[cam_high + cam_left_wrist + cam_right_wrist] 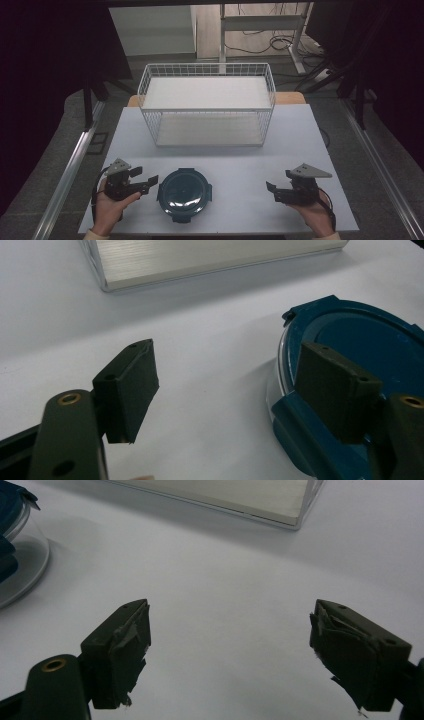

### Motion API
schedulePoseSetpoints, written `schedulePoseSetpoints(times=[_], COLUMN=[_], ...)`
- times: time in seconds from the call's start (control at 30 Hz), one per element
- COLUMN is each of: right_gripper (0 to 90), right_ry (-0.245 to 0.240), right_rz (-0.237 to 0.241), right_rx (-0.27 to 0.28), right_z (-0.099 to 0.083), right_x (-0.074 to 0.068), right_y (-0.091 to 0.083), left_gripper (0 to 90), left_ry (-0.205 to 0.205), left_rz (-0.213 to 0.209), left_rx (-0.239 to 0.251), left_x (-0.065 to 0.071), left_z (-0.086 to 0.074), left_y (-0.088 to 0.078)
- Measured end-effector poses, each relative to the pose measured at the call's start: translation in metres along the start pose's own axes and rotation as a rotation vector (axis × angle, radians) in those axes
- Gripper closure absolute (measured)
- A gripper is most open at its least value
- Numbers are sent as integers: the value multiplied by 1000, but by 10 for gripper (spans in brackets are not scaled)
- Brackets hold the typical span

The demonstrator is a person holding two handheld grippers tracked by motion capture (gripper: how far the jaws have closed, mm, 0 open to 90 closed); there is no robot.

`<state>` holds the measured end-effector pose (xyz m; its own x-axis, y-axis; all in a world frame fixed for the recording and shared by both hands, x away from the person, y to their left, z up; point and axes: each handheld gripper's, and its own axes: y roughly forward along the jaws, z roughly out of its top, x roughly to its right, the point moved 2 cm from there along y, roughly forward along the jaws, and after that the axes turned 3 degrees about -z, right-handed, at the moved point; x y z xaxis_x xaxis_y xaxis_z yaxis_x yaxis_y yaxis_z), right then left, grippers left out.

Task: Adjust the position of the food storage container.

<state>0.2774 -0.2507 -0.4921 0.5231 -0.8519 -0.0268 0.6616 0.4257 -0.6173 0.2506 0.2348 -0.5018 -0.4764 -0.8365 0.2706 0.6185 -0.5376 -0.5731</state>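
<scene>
Left gripper [150,181]: nearest the person, held low at the front-left of the table, jaws spread apart, tips just beside the container's left rim. In the left gripper view one pad [336,385] already hangs over the teal lid while the other pad [131,385] sits over bare table.

Right gripper [270,189]: front-right, well apart from the container, jaws wide and holding nothing, pointing in toward the middle.

Lidded container [185,194]: front centre of the table, between the two grippers and closer to the left one. Round, dark teal lid with a glossy top that catches the light, chunky clip tabs sticking out around the edge, and a clear body below, seen in the left gripper view [350,390].

Step in hand, as I read it: getting a hold on the container. Best bet is to bite a clip tab or the lid edge squarely, not the slick dome, and close gently so it doesn't skate on the smooth top.

Table [310,145]: pale, matte, flat.

Wire basket shelf [207,102]: at the back, white thin-wire grid walls, two flat pale boards, both bare. It looks a likely destination, so the lift needs to clear the upper rim.
</scene>
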Motion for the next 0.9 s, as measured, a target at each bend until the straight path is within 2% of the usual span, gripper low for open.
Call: schedulePoseSetpoints(times=[0.17, 0.23, 0.3, 0.53, 0.6, 0.63, 0.67, 0.73, 0.77, 0.8, 0.87, 0.9], right_gripper=[164, 164, 164, 166, 166, 167, 167, 167, 167, 167, 168, 168], right_ry=[19, 22, 24, 17, 19, 17, 17, 15, 15, 19, 19, 23], right_rz=[2, 2, 2, 3, 2, 0, 0, -7, -7, -12, -15, -17], right_rx=[0, -4, -4, -5, -4, -6, -6, -12, -12, -14, -15, -19], right_z=[0, 0, 0, 0, 0, 0, 0, 0, 0, -1, -1, -2], right_x=[2, 1, 1, 1, 1, 1, 1, 1, 1, 3, 4, 4], right_y=[-1, 0, 0, 0, 0, 0, 0, 0, 0, 0, 0, 1], left_gripper=[250, 253, 253, 284, 319, 387, 387, 477, 477, 533, 565, 620], left_ry=[4, -20, -23, 16, 21, 24, 28, 39, 47, 67, 73, 76], left_rz=[-8, -15, -17, -28, -41, -41, -39, -35, -32, -22, -17, -13], left_rx=[8, 6, 4, -17, -20, -20, -21, -36, -43, -57, -63, -66], left_x=[3, 3, 4, 12, 14, 14, 15, 17, 18, 19, 19, 19], left_z=[3, 5, 5, 8, 7, 6, 5, 3, 1, -1, -3, -5], left_y=[-7, -10, -10, -20, -24, -26, -27, -29, -30, -31, -32, -33])
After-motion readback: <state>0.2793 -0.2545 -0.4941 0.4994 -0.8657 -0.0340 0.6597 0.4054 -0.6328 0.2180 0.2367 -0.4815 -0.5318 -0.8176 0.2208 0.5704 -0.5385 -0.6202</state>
